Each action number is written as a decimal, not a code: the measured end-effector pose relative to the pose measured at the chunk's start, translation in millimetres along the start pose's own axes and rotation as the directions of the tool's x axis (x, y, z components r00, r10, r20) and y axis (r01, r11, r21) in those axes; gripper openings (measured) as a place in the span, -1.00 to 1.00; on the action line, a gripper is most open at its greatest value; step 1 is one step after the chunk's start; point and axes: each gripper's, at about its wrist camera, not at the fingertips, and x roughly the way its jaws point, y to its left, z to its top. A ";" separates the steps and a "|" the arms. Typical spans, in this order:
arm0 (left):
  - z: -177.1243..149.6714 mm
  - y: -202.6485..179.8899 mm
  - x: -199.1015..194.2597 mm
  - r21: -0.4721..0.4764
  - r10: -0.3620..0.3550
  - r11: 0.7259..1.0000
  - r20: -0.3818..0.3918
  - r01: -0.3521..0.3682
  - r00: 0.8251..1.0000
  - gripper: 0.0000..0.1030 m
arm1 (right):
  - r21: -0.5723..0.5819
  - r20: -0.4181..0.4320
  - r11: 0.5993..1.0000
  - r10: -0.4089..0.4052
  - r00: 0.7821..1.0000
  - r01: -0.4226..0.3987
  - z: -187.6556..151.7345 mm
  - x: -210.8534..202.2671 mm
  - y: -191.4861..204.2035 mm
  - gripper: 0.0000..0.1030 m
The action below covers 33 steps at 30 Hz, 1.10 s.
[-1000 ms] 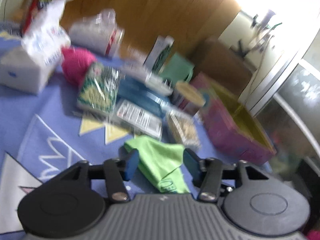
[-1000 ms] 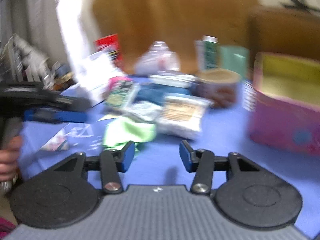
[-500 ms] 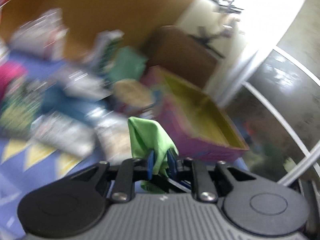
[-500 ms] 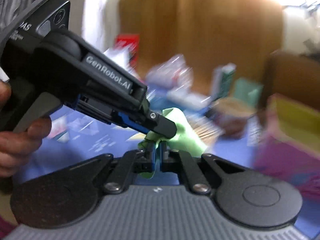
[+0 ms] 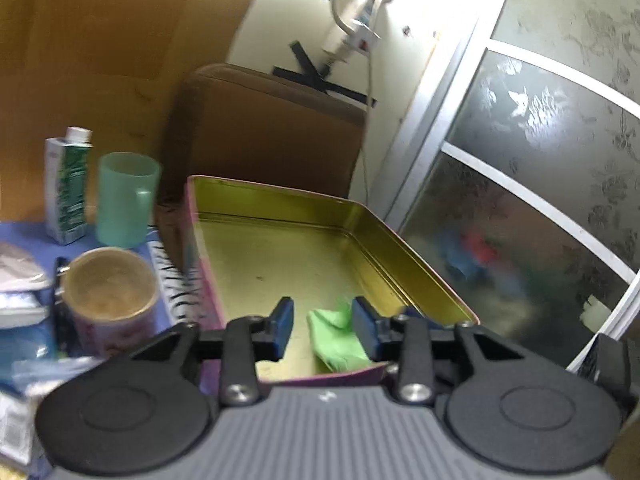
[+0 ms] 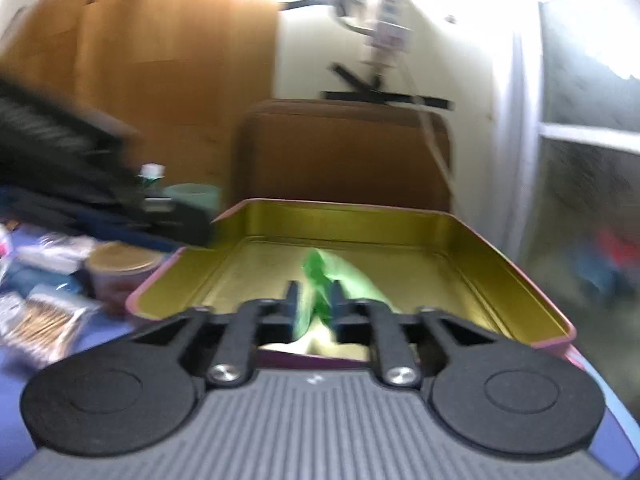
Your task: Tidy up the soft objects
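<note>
A pink tin (image 5: pixel 280 194) with a gold inside stands open on the blue cloth, and a green cloth (image 5: pixel 334 336) lies at its near end. My left gripper (image 5: pixel 322 328) hovers over that end. Its jaws are opening and stand apart, with the cloth below and between them, untouched. In the right wrist view the green cloth (image 6: pixel 316 268) rises in a fold between the fingers of my right gripper (image 6: pixel 314 304). These jaws are opening too, but the cloth still fills their narrow gap. The left gripper (image 6: pixel 80 184) shows there as a dark blur left of the tin (image 6: pixel 348 212).
Left of the tin stand a round canister with a tan lid (image 5: pixel 110 284), a teal cup (image 5: pixel 126 200), a green-and-white carton (image 5: pixel 66 188) and a zebra-striped item (image 5: pixel 176 280). Plastic packets (image 6: pixel 40 320) lie farther left. A brown chair back (image 5: pixel 272 132) stands behind, a frosted glass door (image 5: pixel 540 200) on the right.
The green cloth went from the table, gripped by both grippers, rightward into the tin. The left gripper has let go and opened; the right still has the cloth between its fingers.
</note>
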 end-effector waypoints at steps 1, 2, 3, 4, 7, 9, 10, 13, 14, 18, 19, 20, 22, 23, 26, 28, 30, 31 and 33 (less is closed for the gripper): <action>-2.9 7.0 -8.6 -0.004 0.019 1.000 0.009 -0.019 1.000 -0.33 | 0.021 0.017 1.000 -0.005 1.000 0.005 -1.0 -3.6 -0.8 0.05; -7.4 16.2 -19.6 -0.009 0.042 0.999 0.020 -0.042 0.999 -0.33 | 0.030 0.027 1.000 -0.008 1.000 0.007 -2.6 -7.2 2.2 0.05; -11.5 26.6 -30.4 -0.020 0.068 0.998 0.027 -0.068 0.997 -0.33 | 0.035 0.037 0.999 -0.004 0.999 0.003 -5.6 -13.5 1.2 0.05; -16.3 37.1 -40.6 -0.039 0.097 0.995 0.031 -0.095 0.995 -0.33 | 0.041 0.050 0.999 0.003 0.999 -0.005 -7.1 -19.3 -1.3 0.05; -35.2 76.3 -75.4 -0.115 0.195 0.975 0.042 -0.189 0.980 -0.33 | 0.051 0.092 0.998 0.032 0.995 -0.037 -5.1 -25.0 -0.9 0.05; -48.7 103.8 -99.9 -0.170 0.268 0.952 0.052 -0.256 0.962 -0.33 | 0.046 0.108 0.996 0.074 0.991 -0.079 -4.8 -27.7 10.4 0.04; -54.6 116.8 -111.6 -0.192 0.305 0.938 0.058 -0.289 0.951 -0.35 | 0.044 0.112 0.993 0.104 0.988 -0.109 5.6 -20.1 12.3 0.04; -70.4 150.8 -139.8 -0.241 0.419 0.887 0.059 -0.394 0.906 -0.35 | -0.006 0.081 0.975 0.224 0.971 -0.224 11.4 -19.3 39.9 -0.03; -73.4 159.6 -146.2 -0.250 0.445 0.873 0.062 -0.418 0.893 -0.35 | -0.021 0.060 0.965 0.262 0.963 -0.261 13.4 -17.6 50.2 -0.10; -87.6 192.3 -162.6 -0.276 0.547 0.813 0.061 -0.513 0.835 -0.35 | -0.136 -0.004 0.918 0.376 0.927 -0.373 21.0 -5.6 101.1 -0.26; -91.0 199.1 -164.7 -0.294 0.554 0.804 0.058 -0.516 0.830 -0.35 | -0.185 -0.009 0.904 0.391 0.920 -0.386 21.8 -3.9 116.3 -0.26; -94.0 203.9 -165.4 -0.314 0.552 0.801 0.057 -0.510 0.832 -0.35 | -0.232 -0.016 0.888 0.405 0.914 -0.397 22.4 -1.1 130.7 -0.26; -96.5 209.8 -170.2 -0.360 0.523 0.808 0.076 -0.466 0.849 -0.35 | -0.316 -0.037 0.853 0.427 0.904 -0.415 22.2 6.0 160.0 -0.26; -96.9 212.3 -173.9 -0.366 0.525 0.810 0.102 -0.459 0.845 -0.35 | -0.353 -0.046 0.839 0.425 0.904 -0.413 21.2 12.2 173.2 -0.26; -99.9 218.1 -179.4 -0.381 0.512 0.816 0.124 -0.436 0.850 -0.34 | -0.473 -0.065 0.782 0.428 0.901 -0.406 17.5 32.1 212.0 -0.26; -101.0 217.3 -181.9 -0.386 0.513 0.816 0.144 -0.430 0.846 -0.32 | -0.542 -0.080 0.743 0.421 0.904 -0.394 13.6 44.4 233.4 -0.28; -101.2 215.6 -182.2 -0.387 0.513 0.818 0.154 -0.427 0.844 -0.31 | -0.602 -0.084 0.711 0.395 0.915 -0.363 8.7 56.9 250.4 -0.29; -100.2 212.3 -180.3 -0.387 0.516 0.816 0.155 -0.429 0.842 -0.27 | -0.629 -0.080 0.697 0.382 0.921 -0.343 6.8 62.0 256.8 -0.29; -99.9 211.1 -180.9 -0.387 0.514 0.818 0.162 -0.425 0.842 -0.21 | -0.674 -0.095 0.661 0.366 0.926 -0.330 0.9 67.6 263.7 -0.80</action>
